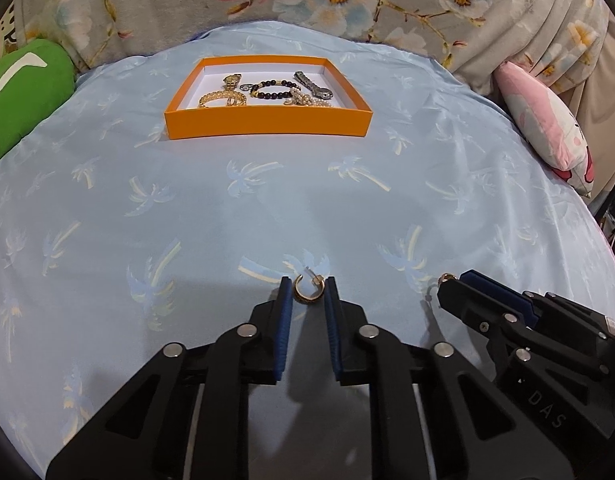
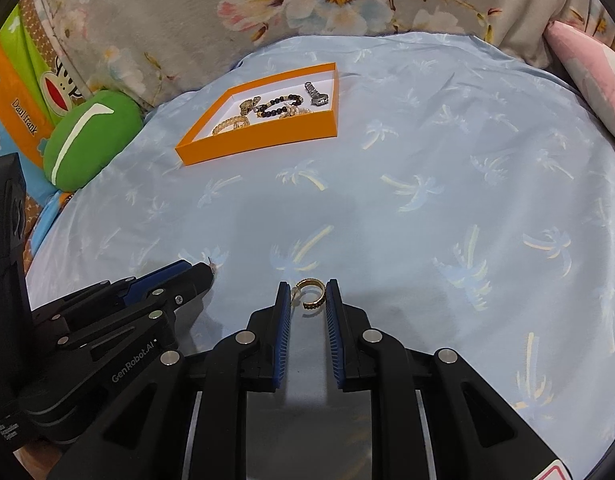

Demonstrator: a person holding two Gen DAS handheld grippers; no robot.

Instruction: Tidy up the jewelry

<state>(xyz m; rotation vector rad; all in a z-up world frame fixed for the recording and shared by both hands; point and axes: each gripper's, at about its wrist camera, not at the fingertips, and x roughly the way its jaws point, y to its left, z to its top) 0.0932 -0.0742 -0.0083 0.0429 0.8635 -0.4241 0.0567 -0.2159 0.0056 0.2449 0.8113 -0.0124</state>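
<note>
A gold hoop earring [image 1: 307,294] sits between the blue pads of my left gripper [image 1: 307,284], which is shut on it just above the blue palm-print sheet [image 1: 267,208]. My right gripper [image 2: 307,286] is shut on a second gold hoop earring [image 2: 311,294] the same way. Each gripper shows from the side in the other's view: the right gripper [image 1: 453,282] and the left gripper [image 2: 205,270]. Farther back, the orange box [image 1: 267,122] [image 2: 259,140] holds gold and silver watches, a gold bracelet, a black bead bracelet and pearls.
A green cushion [image 1: 23,96] lies left of the box and a pink pillow [image 1: 547,120] at the right. Floral fabric [image 1: 347,0] rises behind the sheet. The sheet drops away at the right edge. A printed orange-and-green bag [image 2: 23,92] stands at the far left.
</note>
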